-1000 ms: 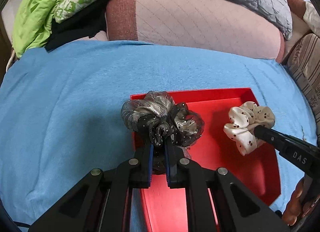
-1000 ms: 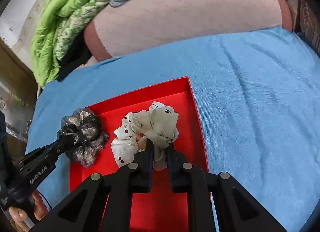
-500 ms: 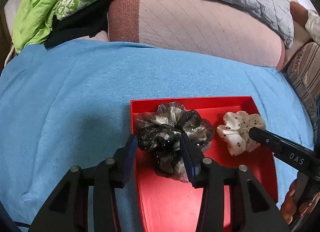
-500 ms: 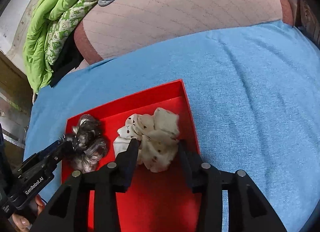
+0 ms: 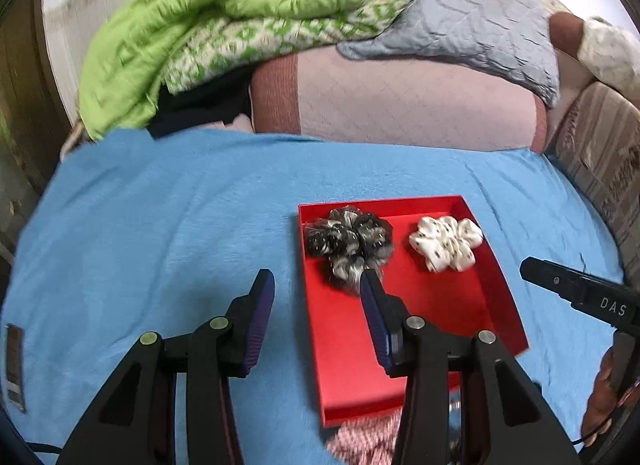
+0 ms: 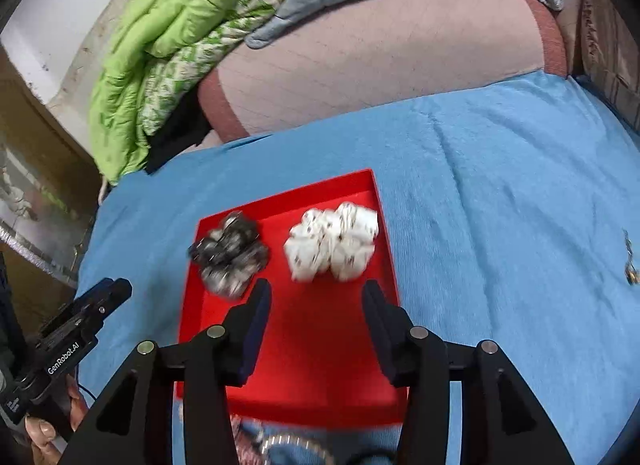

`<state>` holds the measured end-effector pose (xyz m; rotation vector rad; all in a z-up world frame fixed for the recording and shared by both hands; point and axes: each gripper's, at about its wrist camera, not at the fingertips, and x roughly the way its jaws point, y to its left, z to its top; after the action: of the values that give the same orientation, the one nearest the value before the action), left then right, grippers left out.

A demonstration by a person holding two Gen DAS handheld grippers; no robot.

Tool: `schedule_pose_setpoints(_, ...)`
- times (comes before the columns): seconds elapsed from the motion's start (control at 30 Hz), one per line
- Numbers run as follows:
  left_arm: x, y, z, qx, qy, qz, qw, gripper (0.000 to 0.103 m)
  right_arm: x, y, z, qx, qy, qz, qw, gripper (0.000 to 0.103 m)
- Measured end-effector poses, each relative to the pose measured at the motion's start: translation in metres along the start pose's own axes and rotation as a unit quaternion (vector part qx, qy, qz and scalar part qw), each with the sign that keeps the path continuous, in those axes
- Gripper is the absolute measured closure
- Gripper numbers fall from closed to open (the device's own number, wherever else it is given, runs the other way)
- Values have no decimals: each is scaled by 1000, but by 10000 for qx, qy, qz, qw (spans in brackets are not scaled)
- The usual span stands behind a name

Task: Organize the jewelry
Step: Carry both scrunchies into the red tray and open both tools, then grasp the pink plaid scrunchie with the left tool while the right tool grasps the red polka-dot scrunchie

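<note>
The left hand-held gripper point(image 5: 316, 285) hangs wide open and empty at lower centre of its view, above the red tray's point(image 5: 436, 349) left edge. The right hand-held gripper point(image 6: 316, 297) is likewise spread and empty. Inside the tray lie a black-and-silver scrunchie point(image 5: 348, 245) and, just right, a white dotted scrunchie point(image 5: 446, 243), apart. The tray sits on a blue blanket point(image 5: 160, 233).

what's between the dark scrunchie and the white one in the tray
Only bare red tray floor: the dark scrunchie and the white scrunchie lie apart, side by side. Both wrist views show the gap, most plainly the right wrist view.
</note>
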<state>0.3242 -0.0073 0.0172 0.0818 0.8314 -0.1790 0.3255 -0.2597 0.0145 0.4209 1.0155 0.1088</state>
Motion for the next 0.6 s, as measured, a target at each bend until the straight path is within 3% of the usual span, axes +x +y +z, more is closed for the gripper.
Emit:
schedule_pose_setpoints(0.2, -45, -11, -31, 118, -230, 4, 9997, 49, -37, 8, -42, -185, -73, -69, 9998, 51)
schedule_pose_setpoints(0.6, -72, -10, -88, -183, -65, 195, 9996, 49, -85, -7, -114, 82, -137, -277, 9995, 50)
